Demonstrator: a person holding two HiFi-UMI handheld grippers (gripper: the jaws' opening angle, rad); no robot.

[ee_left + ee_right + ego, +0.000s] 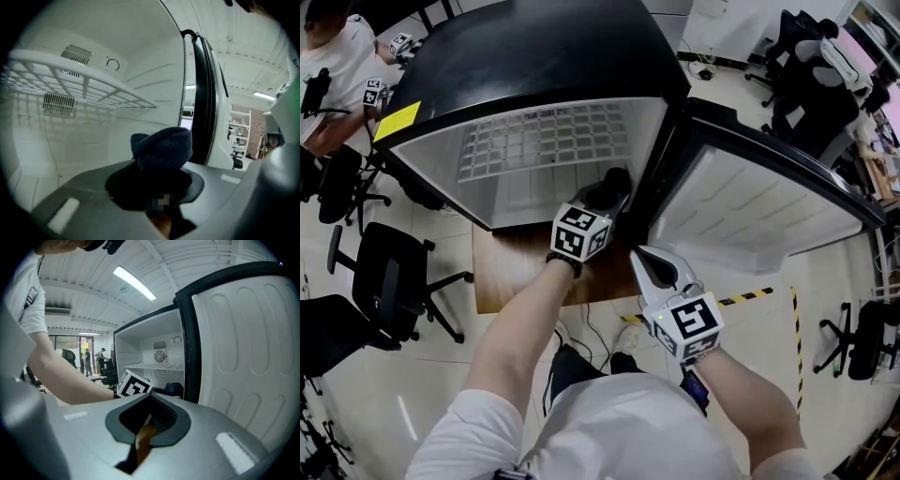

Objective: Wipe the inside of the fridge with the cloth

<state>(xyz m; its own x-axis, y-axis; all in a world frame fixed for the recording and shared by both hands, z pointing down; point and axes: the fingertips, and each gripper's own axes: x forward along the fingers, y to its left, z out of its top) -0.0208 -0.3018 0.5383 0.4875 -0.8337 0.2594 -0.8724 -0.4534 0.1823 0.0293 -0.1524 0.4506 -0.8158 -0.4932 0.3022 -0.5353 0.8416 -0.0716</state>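
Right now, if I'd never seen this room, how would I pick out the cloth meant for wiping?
Find the small black fridge with its door swung open to the right. At its mouth, below the white wire shelf, the left gripper holds a bunched dark blue cloth between its jaws. It is the only dark, soft thing against the white lining.

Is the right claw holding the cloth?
No, the right claw is shut on nothing; the dark cloth sits in the left claw.
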